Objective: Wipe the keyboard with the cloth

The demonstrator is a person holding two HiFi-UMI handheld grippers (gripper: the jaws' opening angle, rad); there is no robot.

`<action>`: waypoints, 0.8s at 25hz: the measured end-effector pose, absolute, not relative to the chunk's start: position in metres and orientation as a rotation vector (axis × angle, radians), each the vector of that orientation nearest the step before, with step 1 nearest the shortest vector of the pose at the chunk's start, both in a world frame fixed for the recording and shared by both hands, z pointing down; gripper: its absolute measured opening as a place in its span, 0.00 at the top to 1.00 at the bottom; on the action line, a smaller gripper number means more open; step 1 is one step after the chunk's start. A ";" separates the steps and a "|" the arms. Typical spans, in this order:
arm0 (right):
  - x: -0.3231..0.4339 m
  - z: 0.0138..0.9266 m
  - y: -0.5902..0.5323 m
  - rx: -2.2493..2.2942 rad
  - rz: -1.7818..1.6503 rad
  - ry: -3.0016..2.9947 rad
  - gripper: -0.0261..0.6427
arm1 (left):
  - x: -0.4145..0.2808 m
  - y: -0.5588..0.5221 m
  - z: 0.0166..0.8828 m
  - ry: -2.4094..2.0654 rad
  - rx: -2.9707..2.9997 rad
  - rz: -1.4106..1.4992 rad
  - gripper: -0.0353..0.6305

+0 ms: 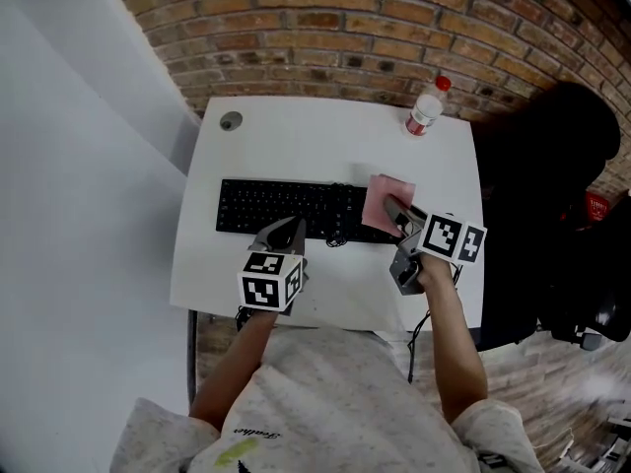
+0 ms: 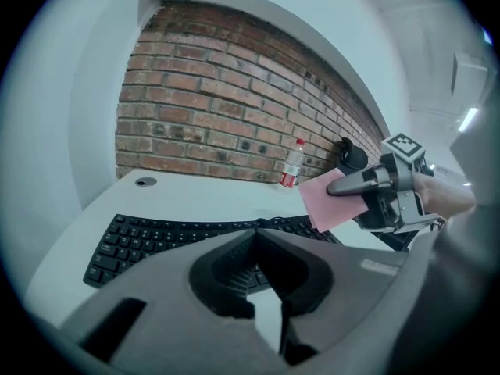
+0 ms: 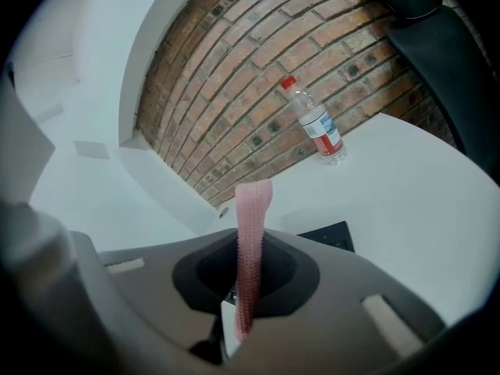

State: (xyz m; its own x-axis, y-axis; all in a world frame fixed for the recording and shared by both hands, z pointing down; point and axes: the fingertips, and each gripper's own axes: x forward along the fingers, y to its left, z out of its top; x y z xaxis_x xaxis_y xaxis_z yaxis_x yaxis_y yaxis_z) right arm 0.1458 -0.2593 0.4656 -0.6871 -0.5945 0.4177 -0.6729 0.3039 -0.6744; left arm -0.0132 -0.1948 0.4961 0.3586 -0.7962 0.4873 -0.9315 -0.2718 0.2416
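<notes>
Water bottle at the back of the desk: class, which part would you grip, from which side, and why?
Probably the labelled body of the water bottle, approached level from the front. It stands upright with bare desk before it; the red cap is narrow, and the brick wall stands close behind.

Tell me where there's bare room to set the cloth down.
Widest patch: behind the keyboard, between the grommet hole and the bottle. A narrower strip runs right of the keyboard to the table edge. Crowded: the near edge, under left gripper and right gripper.
</notes>
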 end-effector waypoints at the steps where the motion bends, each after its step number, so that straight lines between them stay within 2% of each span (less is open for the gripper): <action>1: 0.137 0.460 -0.257 1.184 1.344 -2.479 0.94 | -0.019 -0.193 0.495 -1.500 2.140 0.368 0.96; 20: -0.082 0.462 -0.211 0.806 1.343 -2.550 0.94 | -0.159 -0.155 0.491 -1.633 2.036 0.321 0.96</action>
State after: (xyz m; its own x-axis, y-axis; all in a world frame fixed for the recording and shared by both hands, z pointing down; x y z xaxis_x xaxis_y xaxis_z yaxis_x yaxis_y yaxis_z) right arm -0.0824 -0.2107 0.4619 -0.8447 -0.3901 0.3664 -0.5229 0.4550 -0.7208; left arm -0.1594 -0.1549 0.4908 0.2503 -0.8402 0.4810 -0.9598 -0.1502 0.2372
